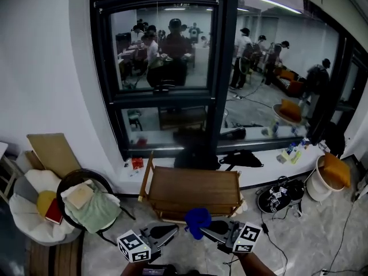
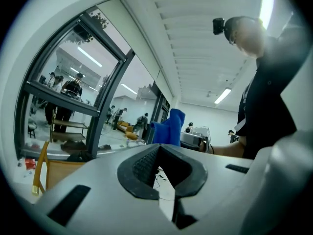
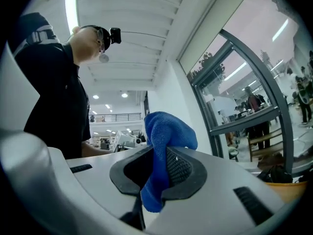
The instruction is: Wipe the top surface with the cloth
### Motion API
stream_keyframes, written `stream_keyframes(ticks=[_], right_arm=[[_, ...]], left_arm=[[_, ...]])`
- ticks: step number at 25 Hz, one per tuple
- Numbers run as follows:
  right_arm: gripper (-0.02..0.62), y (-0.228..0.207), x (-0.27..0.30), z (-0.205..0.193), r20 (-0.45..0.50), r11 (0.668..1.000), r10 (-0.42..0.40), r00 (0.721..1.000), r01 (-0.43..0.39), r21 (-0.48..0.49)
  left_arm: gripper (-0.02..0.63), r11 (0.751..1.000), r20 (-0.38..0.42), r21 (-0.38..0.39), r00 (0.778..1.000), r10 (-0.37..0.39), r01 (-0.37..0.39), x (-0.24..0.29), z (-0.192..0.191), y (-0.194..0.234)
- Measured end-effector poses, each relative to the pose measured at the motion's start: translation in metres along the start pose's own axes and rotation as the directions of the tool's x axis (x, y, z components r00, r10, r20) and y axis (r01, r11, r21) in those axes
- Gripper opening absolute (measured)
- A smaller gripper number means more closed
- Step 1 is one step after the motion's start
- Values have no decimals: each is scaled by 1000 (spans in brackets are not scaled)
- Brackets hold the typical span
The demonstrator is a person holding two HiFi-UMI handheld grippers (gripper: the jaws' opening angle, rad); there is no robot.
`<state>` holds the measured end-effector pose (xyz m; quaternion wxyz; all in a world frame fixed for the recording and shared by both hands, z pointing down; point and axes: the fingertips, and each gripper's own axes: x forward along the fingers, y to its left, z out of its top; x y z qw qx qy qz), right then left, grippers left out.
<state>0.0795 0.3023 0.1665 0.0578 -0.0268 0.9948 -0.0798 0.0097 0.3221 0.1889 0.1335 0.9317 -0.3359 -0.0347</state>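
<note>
Your right gripper (image 1: 214, 230) is clamped on the blue cloth (image 1: 198, 219). Your left gripper (image 1: 164, 232) has its jaws apart, empty. The wooden table (image 1: 192, 190) lies just beyond the cloth, its top running left to right.

No text is readable; the left gripper (image 1: 171, 231) and right gripper (image 1: 206, 231) carry only black-and-white square markers (image 1: 248, 238).

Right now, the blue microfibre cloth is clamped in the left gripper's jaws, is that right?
Not quite. The blue microfibre cloth is clamped in the jaws of the right gripper, as the right gripper view shows. The left gripper has nothing between its jaws.
</note>
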Motion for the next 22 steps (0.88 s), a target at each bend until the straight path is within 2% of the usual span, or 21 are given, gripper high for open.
stream_keyframes(ticks=[5, 8, 12, 16, 18, 22], right_arm=[[61, 13, -28, -11, -5, 1000, 4, 1000, -4, 1], [61, 14, -44, -13, -2, 1000, -8, 1000, 8, 16], [61, 20, -58, -1, 19, 1000, -15, 1000, 16, -10], [61, 17, -71, 4, 28, 999, -41, 999, 42, -18], [61, 17, -76, 5, 28, 999, -49, 998, 49, -14], [62, 22, -82, 10, 44, 999, -51, 998, 50, 20]], left_arm=[[11, 999, -17, 17, 999, -39, 39, 17, -13, -35], [11, 999, 1, -13, 999, -52, 52, 26, -10, -47], [11, 996, 6, 34, 997, -81, 80, 36, 1, -60], [11, 995, -19, 45, 995, -93, 94, 45, 1, -63], [11, 993, -21, 20, 993, -118, 118, 49, -1, -66], [11, 979, -21, -88, 982, -188, 186, 50, -4, -71]])
